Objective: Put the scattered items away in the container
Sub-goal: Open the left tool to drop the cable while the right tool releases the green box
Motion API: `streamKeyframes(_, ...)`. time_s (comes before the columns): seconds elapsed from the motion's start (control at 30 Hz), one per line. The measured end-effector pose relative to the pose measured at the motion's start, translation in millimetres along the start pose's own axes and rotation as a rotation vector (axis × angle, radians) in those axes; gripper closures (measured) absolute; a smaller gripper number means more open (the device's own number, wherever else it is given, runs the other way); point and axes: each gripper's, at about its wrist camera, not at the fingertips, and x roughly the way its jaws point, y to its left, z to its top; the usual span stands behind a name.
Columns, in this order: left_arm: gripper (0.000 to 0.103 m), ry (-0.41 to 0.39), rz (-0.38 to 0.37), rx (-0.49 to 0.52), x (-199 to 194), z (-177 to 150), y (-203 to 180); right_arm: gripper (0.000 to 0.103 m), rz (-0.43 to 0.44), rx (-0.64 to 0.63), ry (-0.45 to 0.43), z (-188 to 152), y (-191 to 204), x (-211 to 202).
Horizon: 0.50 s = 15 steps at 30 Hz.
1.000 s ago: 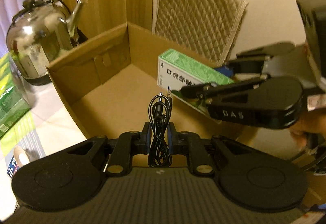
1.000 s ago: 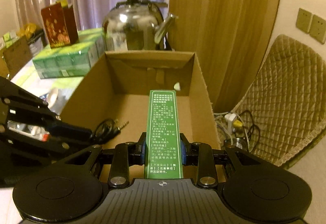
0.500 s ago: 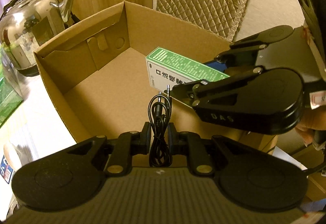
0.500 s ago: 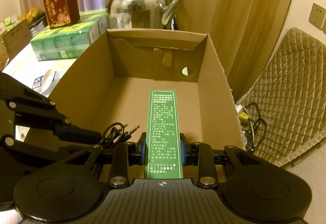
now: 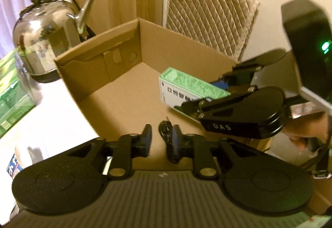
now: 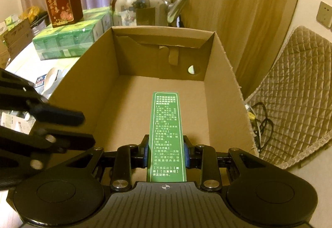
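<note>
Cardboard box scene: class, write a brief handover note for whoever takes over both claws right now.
Left claw: open over the cardboard box; the black audio cable lies against its right finger, seemingly just let go.
Right claw: shut on the green medicine box, held above the box floor.
Done: nothing clearly resting inside.
Left: drop the cable, release the medicine box, then fetch other loose items.

The cardboard box (image 6: 103,74) was plain brown, the medicine carton (image 6: 166,134) green with white print (one side white), the kettle (image 6: 143,10) mirror-silver, the cushion (image 5: 209,18) quilted beige.
</note>
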Motion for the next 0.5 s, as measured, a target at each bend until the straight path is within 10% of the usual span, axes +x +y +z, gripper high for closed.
streamKeyframes(0.5,0.079,-0.085,0.075,-0.105,-75.3,-23.0,23.4,0.064,-0.013,0.006,-0.074,2.5,7.9,-38.1)
